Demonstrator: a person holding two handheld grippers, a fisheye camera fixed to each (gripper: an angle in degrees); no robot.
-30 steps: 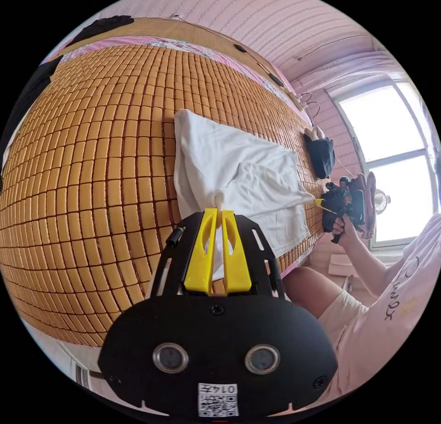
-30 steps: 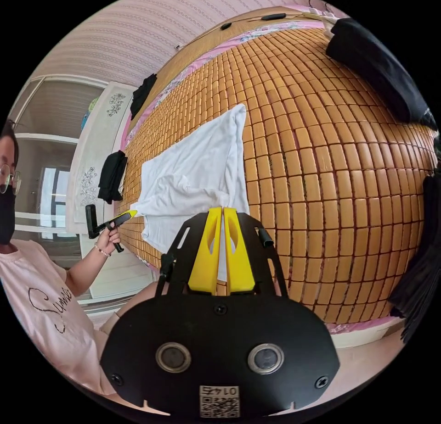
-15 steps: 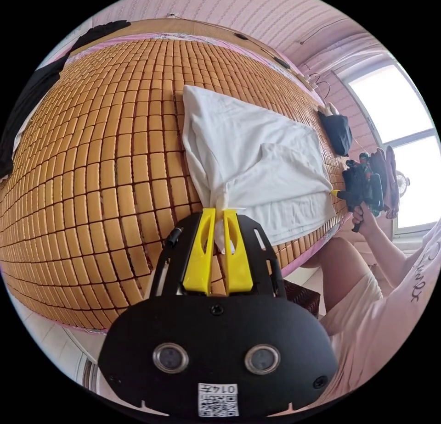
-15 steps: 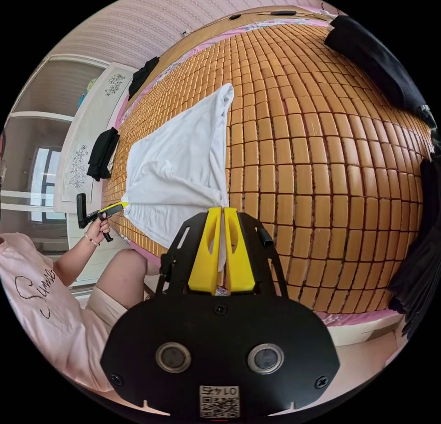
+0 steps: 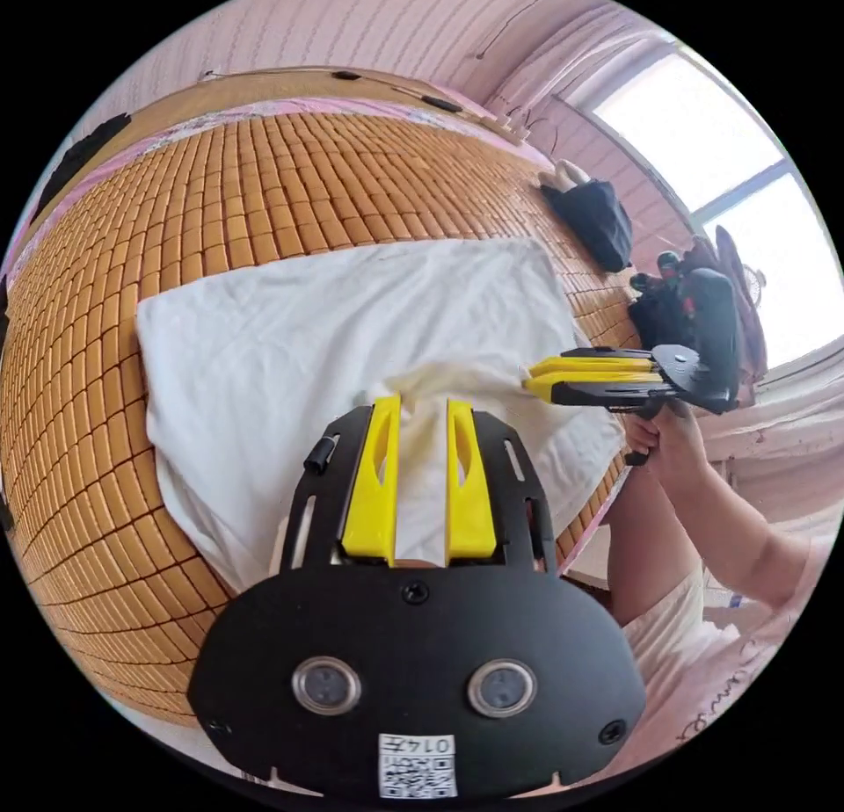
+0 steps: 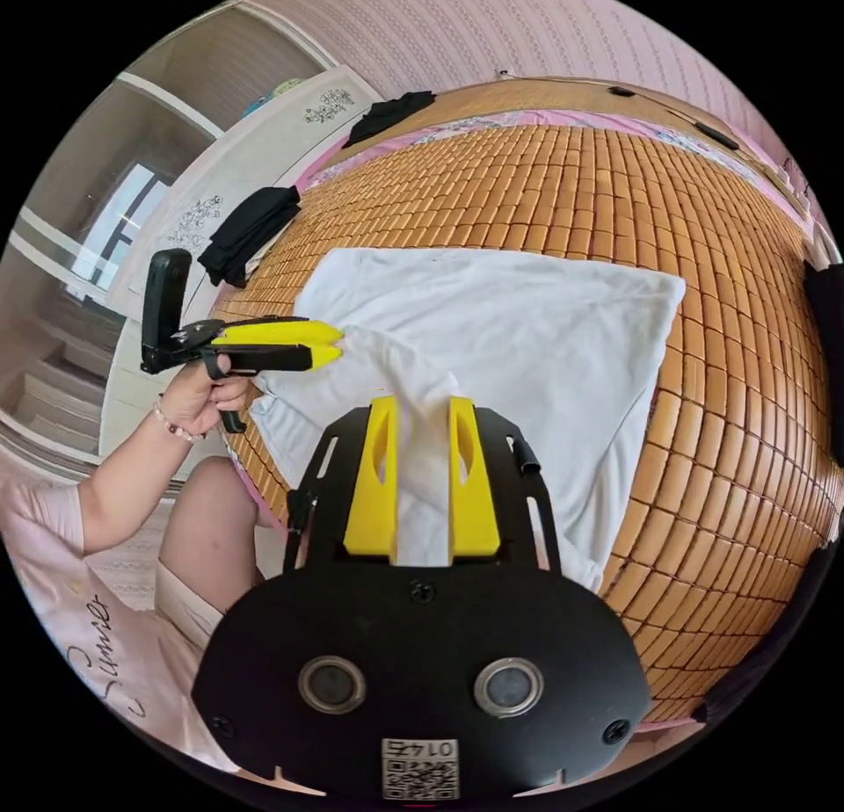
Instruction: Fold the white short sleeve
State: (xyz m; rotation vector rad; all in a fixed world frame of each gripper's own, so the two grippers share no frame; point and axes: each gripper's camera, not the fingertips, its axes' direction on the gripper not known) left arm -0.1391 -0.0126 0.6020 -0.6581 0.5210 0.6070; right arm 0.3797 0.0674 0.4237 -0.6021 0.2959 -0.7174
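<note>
White short sleeve (image 5: pixel 352 337): soft, creased cotton, roughly rectangular, lay flat on the bamboo-tile mat (image 5: pixel 264 179); its near edge was hidden behind both devices. Left tongs (image 5: pixel 420 408) stood parted, jaws astride a raised fold, without pressing it. Right tongs (image 6: pixel 420 406) stood likewise. Dark garments (image 6: pixel 251 228) lay beyond the mat's edge, details indistinct.

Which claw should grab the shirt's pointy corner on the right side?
Probably right: the right gripper is open over the white short sleeve, nearer that corner; the left gripper lies beyond it, farther away.
</note>
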